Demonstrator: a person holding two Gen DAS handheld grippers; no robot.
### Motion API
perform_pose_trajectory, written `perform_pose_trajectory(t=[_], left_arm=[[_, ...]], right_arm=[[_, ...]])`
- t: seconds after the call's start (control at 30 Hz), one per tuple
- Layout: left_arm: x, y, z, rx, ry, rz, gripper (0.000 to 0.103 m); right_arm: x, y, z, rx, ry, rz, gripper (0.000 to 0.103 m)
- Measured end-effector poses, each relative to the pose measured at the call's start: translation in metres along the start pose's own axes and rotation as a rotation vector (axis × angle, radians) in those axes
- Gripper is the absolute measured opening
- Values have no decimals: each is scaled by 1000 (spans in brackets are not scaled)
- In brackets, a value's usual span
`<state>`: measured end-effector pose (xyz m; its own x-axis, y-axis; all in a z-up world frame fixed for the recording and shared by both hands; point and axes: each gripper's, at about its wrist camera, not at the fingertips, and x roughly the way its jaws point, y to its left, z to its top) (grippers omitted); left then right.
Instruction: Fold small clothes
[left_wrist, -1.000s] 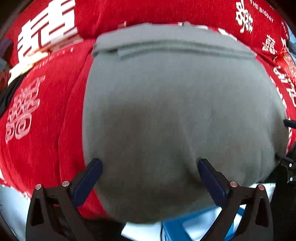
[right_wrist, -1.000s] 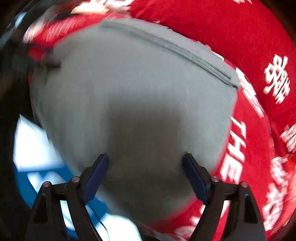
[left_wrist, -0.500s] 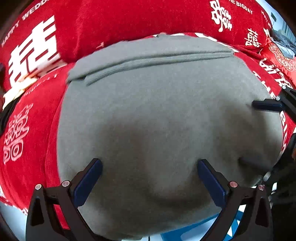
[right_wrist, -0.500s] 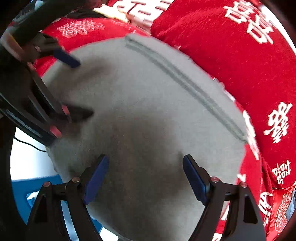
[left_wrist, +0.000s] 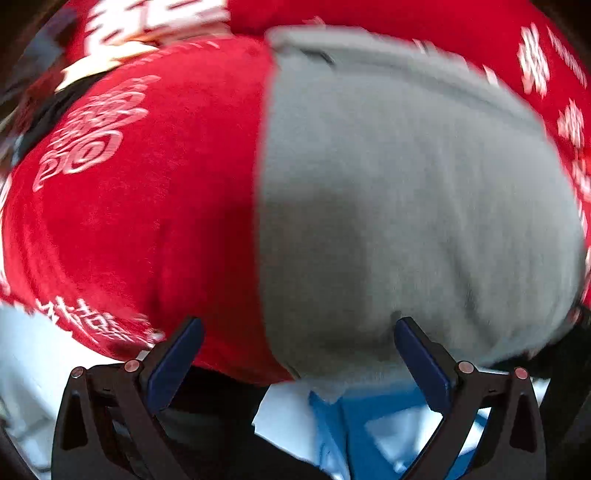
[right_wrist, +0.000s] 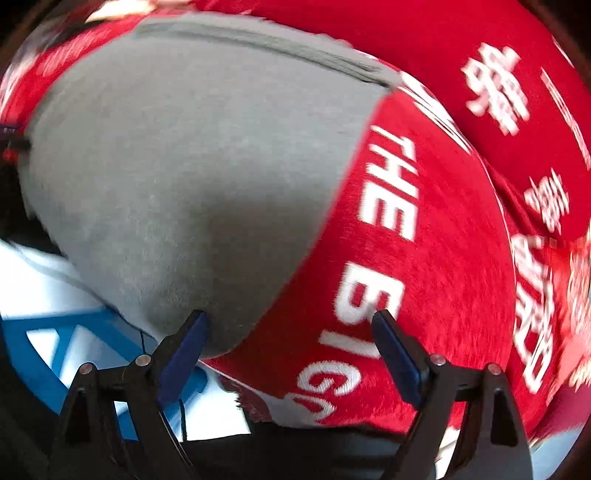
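Note:
A grey folded garment (left_wrist: 417, 192) lies flat on a red cloth-covered surface, its hemmed edge at the far side. It also shows in the right wrist view (right_wrist: 192, 155). My left gripper (left_wrist: 299, 347) is open and empty, straddling the garment's near left corner. My right gripper (right_wrist: 290, 339) is open and empty, straddling the garment's near right corner. Neither gripper holds any fabric. Both views are motion-blurred.
The red cloth (left_wrist: 129, 206) with white lettering (right_wrist: 388, 184) covers the surface and the cushion behind. The near edge drops off to a white floor with a blue frame (left_wrist: 369, 413), which also shows in the right wrist view (right_wrist: 74, 332).
Both grippers have moved apart: the left one shifted left, the right one shifted right. Each now sits over a near corner of the garment rather than its middle. Jaws stayed open.

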<state>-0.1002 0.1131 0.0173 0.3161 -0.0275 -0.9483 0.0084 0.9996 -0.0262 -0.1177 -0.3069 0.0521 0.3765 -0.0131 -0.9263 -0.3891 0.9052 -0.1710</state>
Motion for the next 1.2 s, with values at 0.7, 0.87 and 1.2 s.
perform_pose_trajectory(t=[0.7,0.87,1.2], left_arm=[[30,-117,182,94,-164,10,103],[59,-119,158,63,-130,25,103],[33,-110,82,35,-202,3,103]], right_arm=[[27,8,228,311,-168,67,91],[84,-1,214,431,2,127,91],[33,57,106,283,-184,45,93]])
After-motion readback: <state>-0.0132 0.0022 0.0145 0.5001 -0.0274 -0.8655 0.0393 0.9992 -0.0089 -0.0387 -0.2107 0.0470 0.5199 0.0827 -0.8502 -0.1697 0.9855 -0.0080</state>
